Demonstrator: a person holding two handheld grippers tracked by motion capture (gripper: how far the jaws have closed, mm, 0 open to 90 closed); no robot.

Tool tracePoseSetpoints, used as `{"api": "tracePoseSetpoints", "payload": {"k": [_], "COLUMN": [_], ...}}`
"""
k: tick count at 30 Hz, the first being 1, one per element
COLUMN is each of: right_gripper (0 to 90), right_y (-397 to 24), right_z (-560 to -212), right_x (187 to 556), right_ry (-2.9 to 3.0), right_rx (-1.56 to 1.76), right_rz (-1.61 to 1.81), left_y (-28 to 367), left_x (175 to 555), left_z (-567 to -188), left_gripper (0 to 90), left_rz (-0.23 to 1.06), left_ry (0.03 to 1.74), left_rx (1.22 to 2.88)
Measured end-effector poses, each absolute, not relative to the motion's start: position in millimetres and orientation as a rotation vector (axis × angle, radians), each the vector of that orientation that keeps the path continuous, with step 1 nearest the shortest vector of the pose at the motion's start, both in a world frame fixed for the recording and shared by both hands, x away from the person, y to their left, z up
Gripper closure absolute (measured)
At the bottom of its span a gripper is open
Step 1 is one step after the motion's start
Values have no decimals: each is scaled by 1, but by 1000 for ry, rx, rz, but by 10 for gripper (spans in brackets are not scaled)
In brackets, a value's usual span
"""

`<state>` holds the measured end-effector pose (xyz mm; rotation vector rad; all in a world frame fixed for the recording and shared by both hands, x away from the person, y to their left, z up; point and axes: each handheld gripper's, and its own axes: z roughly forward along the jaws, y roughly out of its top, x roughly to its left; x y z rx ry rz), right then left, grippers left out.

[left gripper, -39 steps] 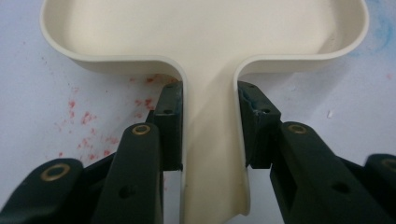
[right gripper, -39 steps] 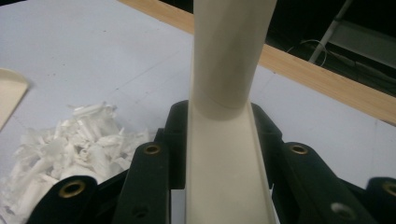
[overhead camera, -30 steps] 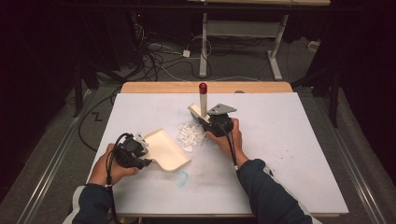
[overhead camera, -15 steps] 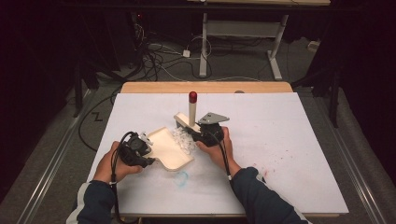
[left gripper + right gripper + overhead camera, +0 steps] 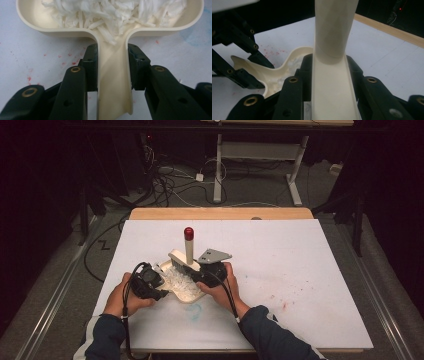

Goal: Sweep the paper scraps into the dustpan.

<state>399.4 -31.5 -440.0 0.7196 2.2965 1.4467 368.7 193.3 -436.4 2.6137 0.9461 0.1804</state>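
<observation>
- left gripper (image 5: 111, 67): jaws closed on the dustpan (image 5: 113, 80) handle, pan just ahead of the tips, flat on the white table (image 5: 310, 265)
- white shreds (image 5: 112, 12) piled inside the pan, some spilling toward the handle
- right gripper (image 5: 329, 72): jaws clamped on the brush (image 5: 333, 45) handle, which runs up between them
- brush head sits at the pan's far edge (image 5: 179, 260)

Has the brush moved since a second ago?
Yes. The brush, held by the right gripper, moved left and nearer across the table, onto the dustpan.
</observation>
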Motion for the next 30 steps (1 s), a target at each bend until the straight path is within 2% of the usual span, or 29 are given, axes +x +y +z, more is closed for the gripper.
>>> {"api": "tracePoseSetpoints", "payload": {"k": [7, 16, 24, 30], "right_gripper": [684, 684, 684, 684], "right_y": [-47, -94, -130, -123], "right_z": [-420, -399, -416, -434], "right_x": [399, 403, 390, 377], "right_ry": [2227, 2161, 2216, 2285], "right_rx": [726, 779, 823, 783], "right_rz": [1468, 1398, 1261, 1194], "left_y": [194, 195, 193, 193], "left_x": [368, 366, 363, 359], "left_z": [-440, -442, -445, -446], "left_gripper": [631, 631, 631, 631], "left_rz": [178, 182, 178, 180], "left_ry": [952, 951, 954, 956], "left_rx": [2619, 2619, 2649, 2662]}}
